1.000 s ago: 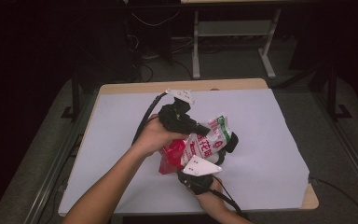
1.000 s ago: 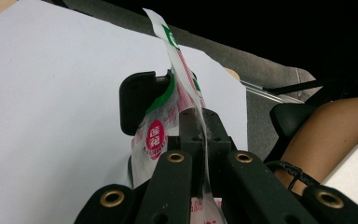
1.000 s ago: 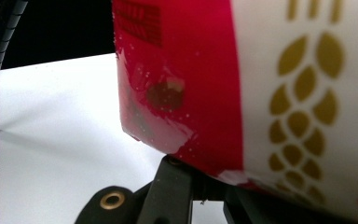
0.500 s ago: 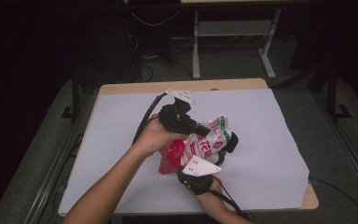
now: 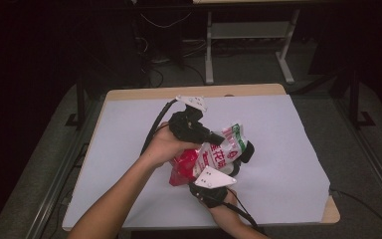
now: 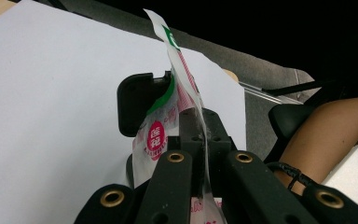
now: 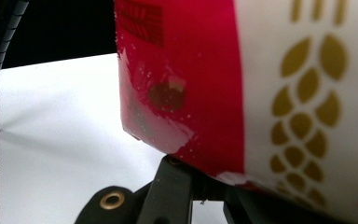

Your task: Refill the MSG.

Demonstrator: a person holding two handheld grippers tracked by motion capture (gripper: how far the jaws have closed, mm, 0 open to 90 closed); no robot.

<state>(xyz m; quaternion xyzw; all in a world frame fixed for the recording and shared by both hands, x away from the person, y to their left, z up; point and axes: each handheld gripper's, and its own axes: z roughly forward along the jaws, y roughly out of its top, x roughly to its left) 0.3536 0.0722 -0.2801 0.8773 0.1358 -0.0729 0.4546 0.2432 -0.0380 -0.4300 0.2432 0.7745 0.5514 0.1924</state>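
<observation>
A white-covered table (image 5: pixel 288 149) bore the work. Above its middle, a red and white plastic bag (image 5: pixel 214 157) was held up between two grippers, apparently mid-handling; pulling the mouth apart or setting the bag down would probably come next, calling for a steady hold on the thin film. The left gripper (image 5: pixel 218 141), reaching in from the left with forearm angled across the table, was clamped on the bag's top edge. The right gripper (image 5: pixel 243 152), coming from below, pinched its red side.
</observation>
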